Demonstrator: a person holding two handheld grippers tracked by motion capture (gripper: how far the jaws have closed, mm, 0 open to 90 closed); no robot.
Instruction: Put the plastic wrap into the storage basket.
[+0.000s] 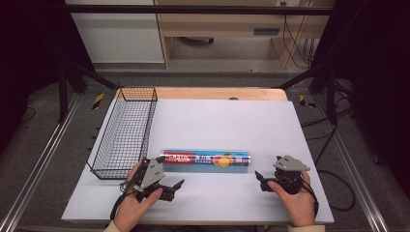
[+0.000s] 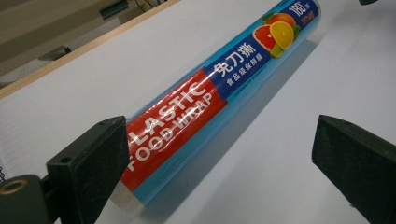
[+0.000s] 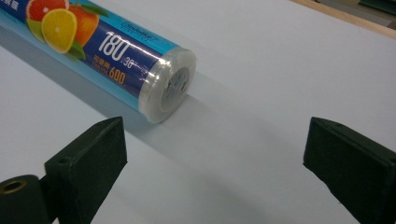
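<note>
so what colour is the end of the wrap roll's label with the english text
Red with white lettering, on the plastic wrap roll; clearest in the left gripper view.

One roll of plastic food wrap [image 1: 207, 159] lies on the tabletop [image 1: 227, 121], beside one black wire basket [image 1: 124, 130]; two tools, left tool [image 1: 169, 188] and right tool [image 1: 263, 181].

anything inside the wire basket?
Nothing visible inside the wire basket: through its mesh only the white table shows. The plastic wrap roll lies outside, to its right. The near corner sits behind the left gripper.
</note>
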